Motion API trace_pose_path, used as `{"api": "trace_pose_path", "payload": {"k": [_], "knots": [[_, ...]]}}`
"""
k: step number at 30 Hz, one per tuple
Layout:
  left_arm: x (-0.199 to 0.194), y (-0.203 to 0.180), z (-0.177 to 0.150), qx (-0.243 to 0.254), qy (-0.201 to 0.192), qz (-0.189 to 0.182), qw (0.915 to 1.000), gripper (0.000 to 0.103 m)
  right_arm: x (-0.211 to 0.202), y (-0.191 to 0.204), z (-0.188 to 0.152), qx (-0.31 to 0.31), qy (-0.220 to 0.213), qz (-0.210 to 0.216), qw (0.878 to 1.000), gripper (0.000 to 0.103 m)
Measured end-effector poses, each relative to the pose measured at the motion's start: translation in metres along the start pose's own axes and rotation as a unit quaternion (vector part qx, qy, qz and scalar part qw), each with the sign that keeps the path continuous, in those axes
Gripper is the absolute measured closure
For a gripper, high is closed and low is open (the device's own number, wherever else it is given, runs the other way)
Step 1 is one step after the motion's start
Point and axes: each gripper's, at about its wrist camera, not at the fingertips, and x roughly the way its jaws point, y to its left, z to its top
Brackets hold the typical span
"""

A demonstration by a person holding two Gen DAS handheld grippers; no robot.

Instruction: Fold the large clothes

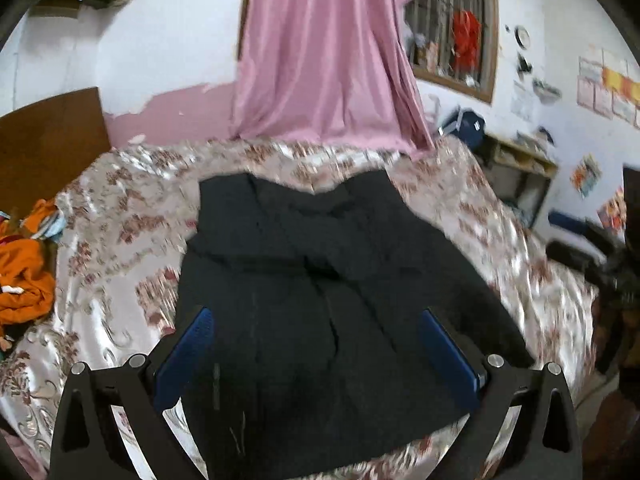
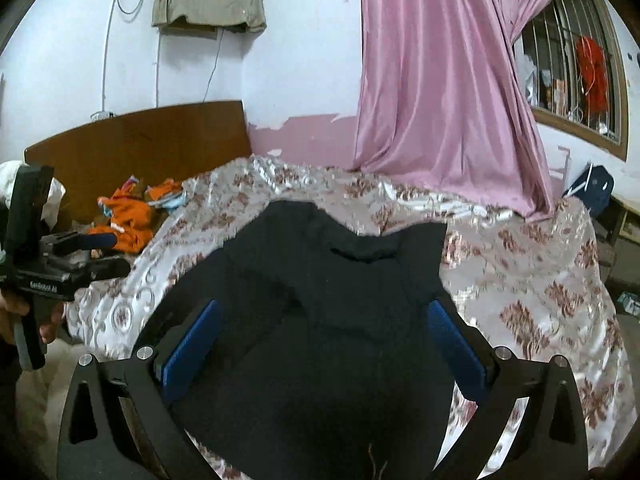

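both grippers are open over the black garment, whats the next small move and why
Probably lower the right gripper and close it on the near edge of the black garment. It lies partly folded on the floral bedspread, and both the right and the left gripper are open, holding nothing.

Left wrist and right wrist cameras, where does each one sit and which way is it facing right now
Left wrist: on the left gripper, above the black garment, facing the pink curtain; own open fingers show.
Right wrist: on the right gripper, same heading; own open fingers, plus the person's hand at left.
Shared: garment, floral bedspread, curtain.
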Motion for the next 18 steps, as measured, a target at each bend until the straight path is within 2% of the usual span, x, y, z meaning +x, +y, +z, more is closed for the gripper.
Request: {"api": "trace_pose_path", "payload": {"k": [5, 11, 14, 18], "knots": [[0.021, -0.007, -0.031, 0.034, 0.057, -0.027, 0.9974, 0.000, 0.006, -0.007, -0.029, -0.004, 0.033, -0.005, 0.999, 0.002], [0.046, -0.019, -0.060, 0.082, 0.125, -0.041, 0.9880, 0.000, 0.020, -0.012, -0.074, -0.032, 0.091, -0.015, 0.995, 0.002], [0.063, -0.022, -0.075, 0.092, 0.181, -0.052, 0.9778, 0.000, 0.027, -0.009, -0.094, -0.047, 0.116, -0.017, 0.992, 0.002], [0.090, -0.019, -0.099, 0.076, 0.265, -0.050, 0.9600, 0.000, 0.034, -0.001, -0.118, -0.066, 0.144, 0.001, 0.987, 0.002]]}}
